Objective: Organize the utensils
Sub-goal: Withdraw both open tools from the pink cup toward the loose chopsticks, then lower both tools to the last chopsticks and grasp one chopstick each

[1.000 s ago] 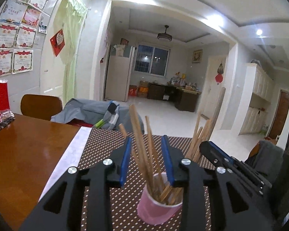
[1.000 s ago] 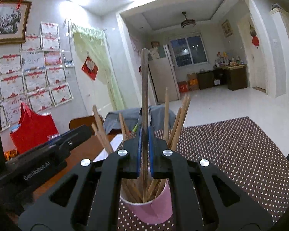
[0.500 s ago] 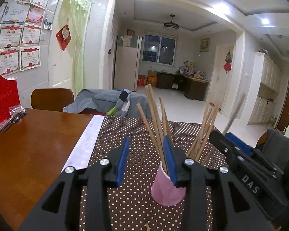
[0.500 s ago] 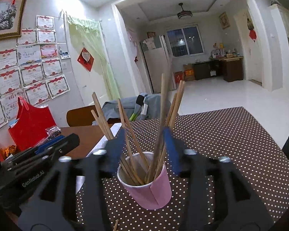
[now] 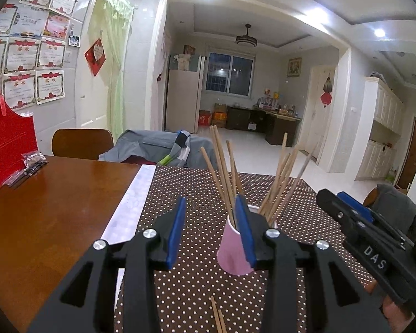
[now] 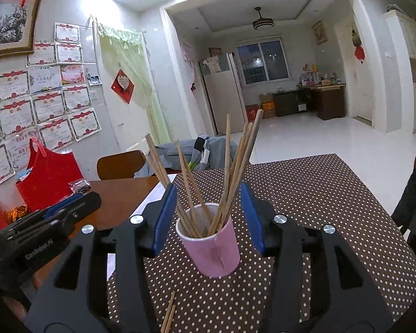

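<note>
A pink paper cup (image 6: pixel 210 247) stands upright on the brown dotted mat (image 6: pixel 319 194) and holds several wooden chopsticks (image 6: pixel 235 166). My right gripper (image 6: pixel 208 216) is open and empty, its blue pads on either side of the cup without touching it. In the left wrist view the cup (image 5: pixel 233 252) sits behind my left gripper's right finger; the left gripper (image 5: pixel 212 233) is open and empty. Loose chopsticks lie on the mat near me (image 5: pixel 217 317), also in the right wrist view (image 6: pixel 169 313). Each gripper shows in the other's view: the right (image 5: pixel 371 247), the left (image 6: pixel 41 230).
The mat covers the right part of a brown wooden table (image 5: pixel 41 208). A red bag (image 5: pixel 8 144) and a small packet (image 5: pixel 32 161) sit at the far left. A wooden chair (image 5: pixel 81 144) and a chair draped with grey clothing (image 5: pixel 158 147) stand behind the table.
My right gripper opened and let go of a chopstick, which now stands in the cup. Both grippers drew back from the cup, and the left one's view now shows it farther away.
</note>
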